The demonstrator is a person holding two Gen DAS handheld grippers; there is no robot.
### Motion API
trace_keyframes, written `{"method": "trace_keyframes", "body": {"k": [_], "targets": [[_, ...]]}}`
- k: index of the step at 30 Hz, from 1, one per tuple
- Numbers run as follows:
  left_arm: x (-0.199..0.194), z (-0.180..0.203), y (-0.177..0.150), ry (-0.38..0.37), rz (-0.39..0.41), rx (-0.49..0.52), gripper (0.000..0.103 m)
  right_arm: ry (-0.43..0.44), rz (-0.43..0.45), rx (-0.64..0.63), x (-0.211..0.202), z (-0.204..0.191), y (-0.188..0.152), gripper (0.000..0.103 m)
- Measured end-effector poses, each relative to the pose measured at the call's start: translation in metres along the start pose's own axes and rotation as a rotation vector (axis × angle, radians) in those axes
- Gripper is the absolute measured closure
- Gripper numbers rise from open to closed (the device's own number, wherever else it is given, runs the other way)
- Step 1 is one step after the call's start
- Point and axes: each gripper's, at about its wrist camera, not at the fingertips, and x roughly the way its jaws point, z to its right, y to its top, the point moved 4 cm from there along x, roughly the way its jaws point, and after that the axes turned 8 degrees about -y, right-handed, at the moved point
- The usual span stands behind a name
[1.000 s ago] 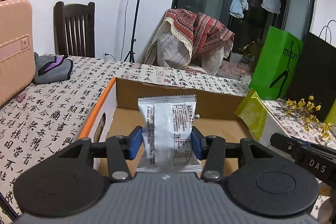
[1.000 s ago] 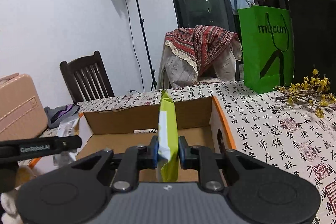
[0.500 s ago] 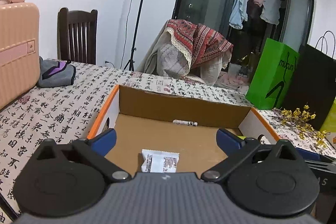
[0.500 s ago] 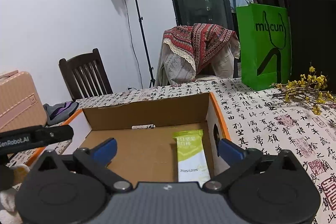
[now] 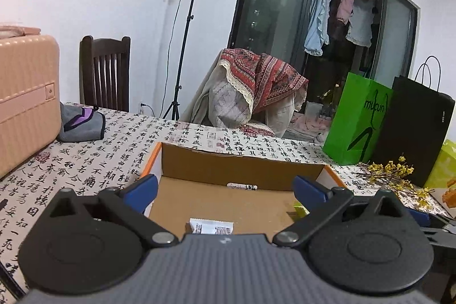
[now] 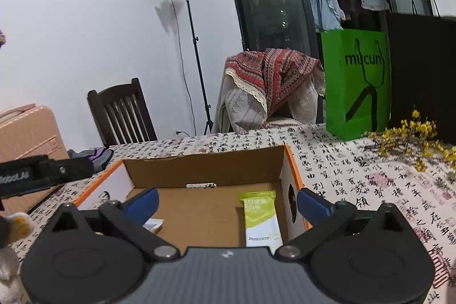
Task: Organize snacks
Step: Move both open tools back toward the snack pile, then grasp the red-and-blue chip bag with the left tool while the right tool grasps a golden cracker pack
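Both grippers, left (image 5: 225, 187) and right (image 6: 226, 200), fingers wide, nothing held. White packet (image 5: 211, 226) in box (image 5: 242, 167), near end hidden by gripper body. Green packet (image 6: 260, 220) flat by right wall, lower end cut off.

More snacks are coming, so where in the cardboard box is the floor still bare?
The cardboard box has bare floor in its middle, between the white snack packet near its left wall and the green snack bar lying along its right wall. The strip before the back wall is also bare. The box's right side is crowded.
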Motion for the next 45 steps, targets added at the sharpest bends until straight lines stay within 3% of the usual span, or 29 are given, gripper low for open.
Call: {"method": "trace_keyframes", "body": {"k": [9, 26, 35, 45], "targets": [[-0.037, -0.006, -0.007, -0.002, -0.006, -0.003, 0.0, 0.02, 0.019, -0.071, -0.045, -0.006, -0.009, 0.0], [-0.101, -0.023, -0.065, -0.019, -0.051, 0.014, 0.0, 0.018, -0.059, -0.094, -0.116, 0.008, -0.08, 0.0], [-0.129, -0.024, -0.096, -0.048, -0.034, 0.062, 0.0, 0.019, -0.1, -0.059, -0.139, 0.03, -0.109, 0.0], [-0.135, -0.033, -0.119, -0.026, -0.068, 0.045, 0.0, -0.012, -0.126, -0.028, -0.141, 0.046, -0.121, 0.0]]}}
